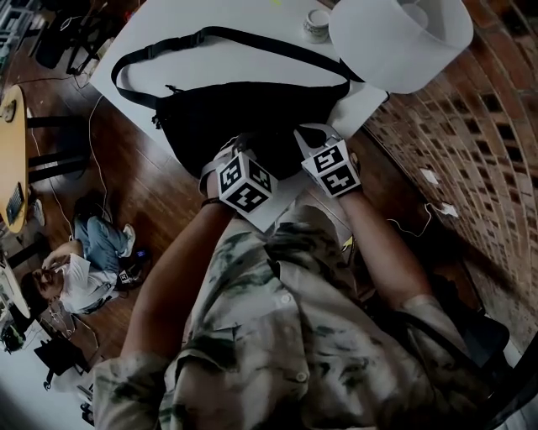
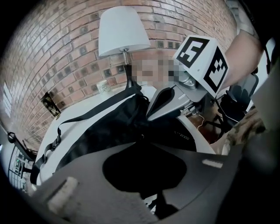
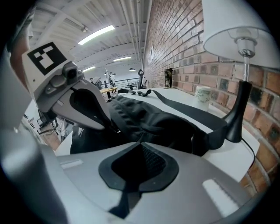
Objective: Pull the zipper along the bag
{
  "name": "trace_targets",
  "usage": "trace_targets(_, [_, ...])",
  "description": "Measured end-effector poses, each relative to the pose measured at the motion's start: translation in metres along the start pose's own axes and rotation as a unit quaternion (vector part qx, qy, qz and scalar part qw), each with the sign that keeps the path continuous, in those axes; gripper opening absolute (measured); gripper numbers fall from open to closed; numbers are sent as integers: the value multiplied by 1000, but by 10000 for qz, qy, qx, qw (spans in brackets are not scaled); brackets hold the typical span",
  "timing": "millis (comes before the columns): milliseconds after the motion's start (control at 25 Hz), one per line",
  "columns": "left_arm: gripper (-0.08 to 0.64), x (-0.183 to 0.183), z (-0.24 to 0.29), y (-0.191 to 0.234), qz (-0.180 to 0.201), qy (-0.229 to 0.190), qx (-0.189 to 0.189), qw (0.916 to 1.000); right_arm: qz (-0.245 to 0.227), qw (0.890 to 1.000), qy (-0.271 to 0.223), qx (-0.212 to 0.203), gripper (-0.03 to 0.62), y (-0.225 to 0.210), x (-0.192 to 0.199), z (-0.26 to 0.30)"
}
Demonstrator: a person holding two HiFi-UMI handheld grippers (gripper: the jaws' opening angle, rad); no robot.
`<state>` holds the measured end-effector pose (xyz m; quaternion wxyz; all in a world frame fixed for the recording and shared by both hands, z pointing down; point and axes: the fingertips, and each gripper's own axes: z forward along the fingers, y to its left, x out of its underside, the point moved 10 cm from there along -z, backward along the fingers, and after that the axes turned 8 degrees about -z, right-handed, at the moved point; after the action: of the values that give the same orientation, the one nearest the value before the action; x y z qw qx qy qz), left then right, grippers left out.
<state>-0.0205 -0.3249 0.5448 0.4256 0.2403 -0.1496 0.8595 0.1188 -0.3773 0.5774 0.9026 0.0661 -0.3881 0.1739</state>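
A black waist bag lies on the white table, its strap looping toward the far side. Both grippers sit close together at the bag's near edge. My left gripper is shut, its tips meeting on a small metal glint that looks like the zipper pull; from the head view this gripper is mostly under its marker cube. My right gripper is shut on a fold of the bag just right of it, where it also shows from above.
A white-shaded lamp stands at the table's right end by the brick wall, a mug behind it. The lamp's black stem rises close to the bag's end. A person sits on the floor at left.
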Motion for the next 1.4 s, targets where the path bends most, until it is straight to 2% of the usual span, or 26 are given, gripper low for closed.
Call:
trace_targets(280, [31,25,-18,10,-350,2,-27,9994,17,9997,226,115,5,2,0,0])
trace_targets(640, [31,44,-32,34,-755,-267,-20,9968,55,9985,327,425,5,-1,1,5])
trace_targets(1400, [31,117,-66,107,-1160,-503,122,9919,414,9898,847,1071,5,7,-5,7])
